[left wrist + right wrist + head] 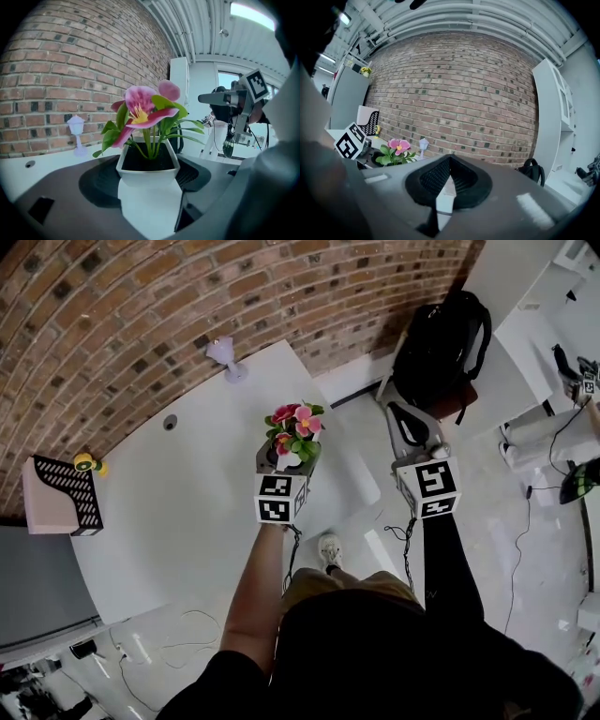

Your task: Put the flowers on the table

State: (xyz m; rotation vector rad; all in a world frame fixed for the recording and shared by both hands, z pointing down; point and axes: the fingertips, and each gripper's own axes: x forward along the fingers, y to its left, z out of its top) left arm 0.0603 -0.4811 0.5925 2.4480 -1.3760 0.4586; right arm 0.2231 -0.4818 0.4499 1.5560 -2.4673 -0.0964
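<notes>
A small white pot [147, 177] of pink flowers [143, 110] with green leaves stands upright between my left gripper's [149, 185] jaws, which are shut on it. From the head view, the left gripper [286, 456] holds the flowers [295, 423] over the right part of the white table [187, 512]; whether the pot touches the tabletop is not visible. My right gripper [412, 423] hangs off the table's right side, over the floor. Its jaws [449, 185] are together with nothing held. The flowers [396, 149] also show at the left of the right gripper view.
A small lilac lamp [225, 357] stands at the table's far edge by the brick wall. A pink box with a black pattern [61, 493] and a yellow toy [87, 462] sit at the left. A black backpack [441, 343] leans on the floor to the right.
</notes>
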